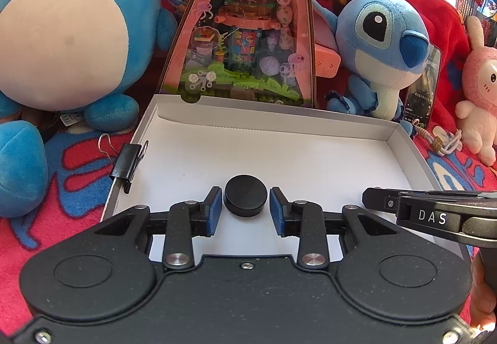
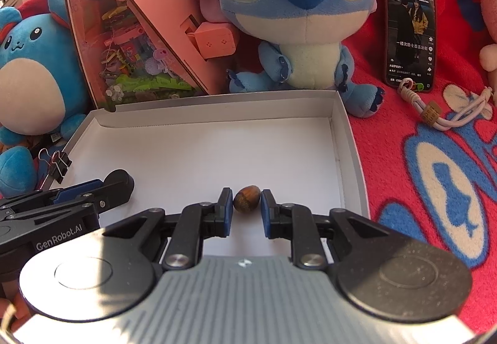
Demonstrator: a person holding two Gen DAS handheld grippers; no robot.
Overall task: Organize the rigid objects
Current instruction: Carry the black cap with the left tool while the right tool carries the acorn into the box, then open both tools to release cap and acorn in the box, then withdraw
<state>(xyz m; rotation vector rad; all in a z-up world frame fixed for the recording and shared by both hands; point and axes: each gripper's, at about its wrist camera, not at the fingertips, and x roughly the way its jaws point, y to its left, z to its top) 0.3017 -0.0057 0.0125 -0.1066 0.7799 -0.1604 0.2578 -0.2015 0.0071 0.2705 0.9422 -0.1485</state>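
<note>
A shallow white cardboard box (image 1: 310, 157) lies open on a red blanket. In the left wrist view a black round disc (image 1: 245, 198) rests on the box floor between the blue pads of my left gripper (image 1: 246, 207). A thin gap shows on each side, so the gripper is open. In the right wrist view a small brown nut-like object (image 2: 247, 202) lies on the box floor (image 2: 202, 151) between the pads of my right gripper (image 2: 247, 210). Those pads stand just clear of it, so that gripper is open too. The two grippers sit side by side at the box's near edge.
A black binder clip (image 1: 127, 164) is clipped on the box's left wall. Behind the box stand a pink triangular toy case (image 1: 245, 33), a round blue plush (image 1: 68, 33) and a blue big-eared plush (image 2: 298, 18). A phone (image 2: 408, 27) and a knotted cord (image 2: 447, 114) lie on the blanket at right.
</note>
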